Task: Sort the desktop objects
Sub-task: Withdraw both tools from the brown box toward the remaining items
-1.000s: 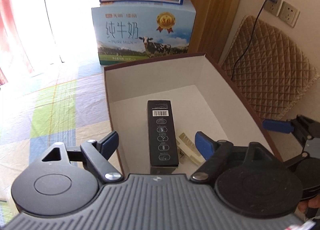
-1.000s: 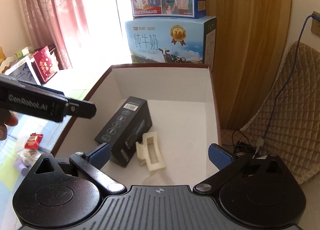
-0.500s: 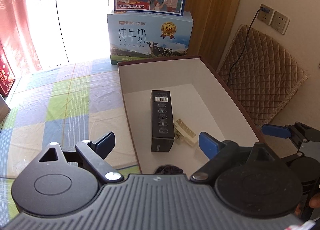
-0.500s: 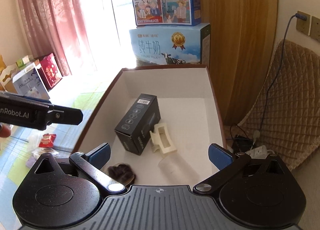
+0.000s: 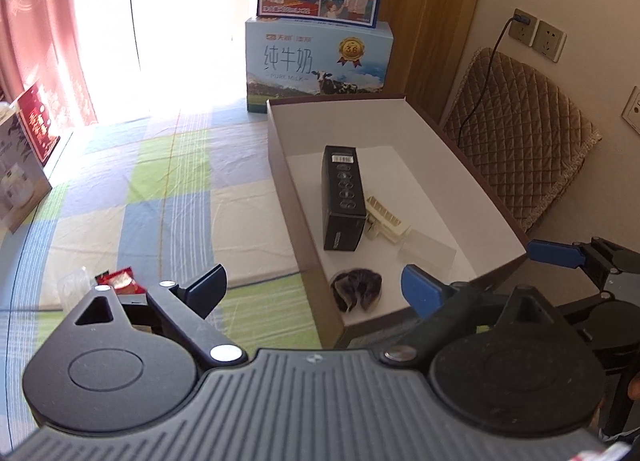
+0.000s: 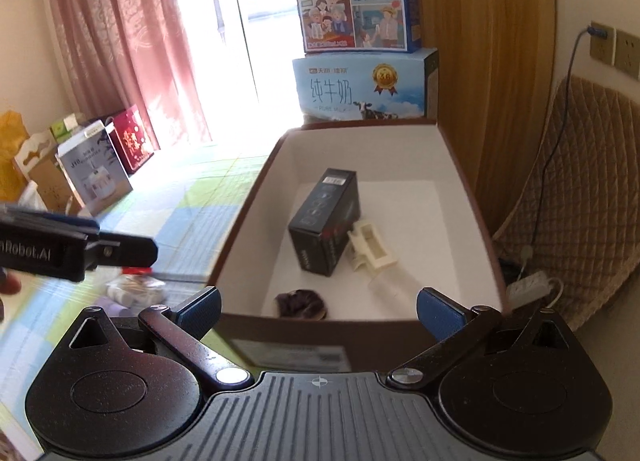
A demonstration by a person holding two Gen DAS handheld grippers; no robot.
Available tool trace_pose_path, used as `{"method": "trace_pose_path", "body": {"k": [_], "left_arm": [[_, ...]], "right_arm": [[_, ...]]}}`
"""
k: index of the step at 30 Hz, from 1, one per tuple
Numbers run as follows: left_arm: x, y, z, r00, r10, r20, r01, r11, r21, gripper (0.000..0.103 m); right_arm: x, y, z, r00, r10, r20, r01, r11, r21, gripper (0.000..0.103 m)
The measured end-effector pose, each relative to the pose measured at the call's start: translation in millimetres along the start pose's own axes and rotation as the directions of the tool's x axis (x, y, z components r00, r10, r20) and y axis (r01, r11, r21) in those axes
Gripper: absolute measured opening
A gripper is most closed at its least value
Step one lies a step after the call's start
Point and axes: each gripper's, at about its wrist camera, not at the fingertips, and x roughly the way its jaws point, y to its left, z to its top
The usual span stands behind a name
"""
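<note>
Left gripper (image 5: 314,287) jaws are opening, nothing between; right gripper (image 6: 318,311) is held wide, empty. Box (image 5: 400,113) w/ black carton (image 5: 343,197), probably a hair tie (image 5: 356,289), is seen just ahead.

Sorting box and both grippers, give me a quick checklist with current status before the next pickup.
1. Left gripper empty: ok, jaws opening, nothing between them.
2. Right gripper empty: ok, jaws wide apart, nothing between them.
3. Black carton, cream hair clip, clear case and dark scrunchie inside the box: ok.
4. Red snack packet sorted: not ok, it lies on the checked cloth outside the box.
5. Room left in the box: ok, far end bare.
6. Other loose items beside the packet: cannot tell, blurred.
</note>
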Motion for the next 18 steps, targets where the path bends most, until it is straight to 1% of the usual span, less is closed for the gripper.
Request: {"method": "trace_pose_path", "body": {"k": [6,9,18], "left_arm": [[-17.9,20.6,-19.5,1.000,0.021,-0.011,-0.022,1.000,-0.022,0.092],[-26.1,31.1,-30.5,0.999,0.030,-0.024,-0.031,0.999,-0.032,0.092],[-40.0,67.1,-65.5,0.995,0.053,-0.088,-0.060,0.995,-0.077,0.092]], "right_arm": [[-2.6,18.8,-8.1,0.999,0.020,-0.033,-0.020,1.000,0.013,0.101],[-1.9,30.1,-14.4,0.997,0.048,-0.060,-0.047,0.999,0.012,0.101],[11.2,68.8,-36.2,0.984,0.085,-0.155,-0.093,0.995,-0.045,0.101]]}}
